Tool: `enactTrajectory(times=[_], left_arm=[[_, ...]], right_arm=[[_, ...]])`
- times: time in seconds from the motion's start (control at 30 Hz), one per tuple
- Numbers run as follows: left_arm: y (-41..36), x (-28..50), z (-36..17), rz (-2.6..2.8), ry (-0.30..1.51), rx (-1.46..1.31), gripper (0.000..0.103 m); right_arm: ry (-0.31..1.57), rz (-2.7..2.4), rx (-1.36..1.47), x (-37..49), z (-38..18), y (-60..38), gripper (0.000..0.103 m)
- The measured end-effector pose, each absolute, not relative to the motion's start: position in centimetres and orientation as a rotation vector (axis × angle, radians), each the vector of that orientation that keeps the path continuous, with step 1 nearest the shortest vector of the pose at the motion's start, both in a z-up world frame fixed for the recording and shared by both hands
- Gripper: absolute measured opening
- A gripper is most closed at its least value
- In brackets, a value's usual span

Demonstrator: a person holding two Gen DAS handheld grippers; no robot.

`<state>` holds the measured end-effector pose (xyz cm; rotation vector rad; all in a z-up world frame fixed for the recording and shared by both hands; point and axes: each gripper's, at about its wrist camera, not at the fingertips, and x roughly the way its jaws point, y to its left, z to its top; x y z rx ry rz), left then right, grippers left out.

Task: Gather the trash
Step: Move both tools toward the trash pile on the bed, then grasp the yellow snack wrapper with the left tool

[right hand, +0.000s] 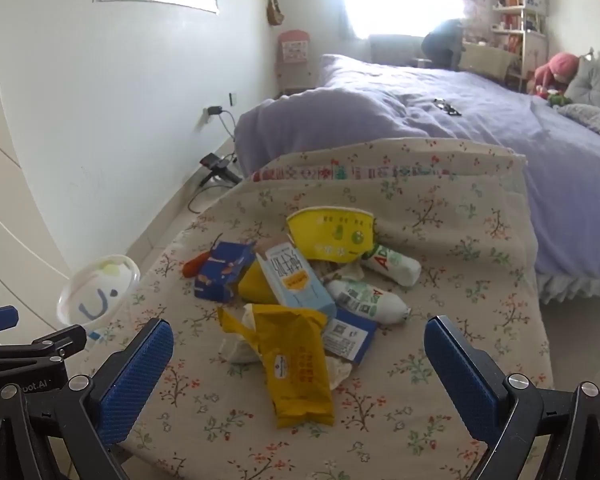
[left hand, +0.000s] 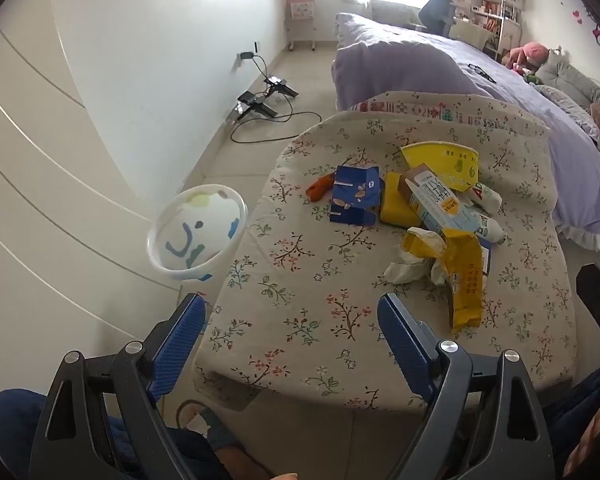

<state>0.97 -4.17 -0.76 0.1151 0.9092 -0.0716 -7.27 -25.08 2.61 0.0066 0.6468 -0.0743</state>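
Note:
A pile of trash lies on a floral-cloth table (left hand: 300, 300) (right hand: 440, 420): a yellow wrapper (left hand: 466, 280) (right hand: 296, 364), a crumpled tissue (left hand: 408, 268), a light-blue milk carton (left hand: 436, 200) (right hand: 294, 276), a torn blue box (left hand: 354, 196) (right hand: 222, 270), a yellow paper piece (left hand: 444, 162) (right hand: 332, 236), two white bottles (right hand: 370, 300) and an orange scrap (left hand: 319, 189). My left gripper (left hand: 290, 312) is open and empty above the table's near left edge. My right gripper (right hand: 298, 344) is open and empty, just short of the yellow wrapper.
A small white bin (left hand: 198, 236) (right hand: 98, 292) with a drawn face stands off the table's left edge. A bed with a purple duvet (left hand: 460, 76) (right hand: 460, 120) lies behind the table. Cables and chargers (left hand: 266, 98) lie on the floor by the wall.

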Motion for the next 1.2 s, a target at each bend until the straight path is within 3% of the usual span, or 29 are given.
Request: enactTrajectory(times=[0.77,0.97,1.2], left_arm=[[-7.2,2.6,-0.4,-0.215,0.980,0.152,0.090],[-9.9,5.7,1.2,-0.309,0.986,0.219,0.090],[-14.0,7.6,-2.2,-0.468,1.077,0.185,0.090]], right_arm=[[0.700,-0.112,0.055,-6.8,1.5,-28.3,0.103],[0.738,-0.162,0.062,-4.3,3.8,-32.5,0.103],[0.818,-0.032,0.102,0.1,3.8,-34.4,0.103]])
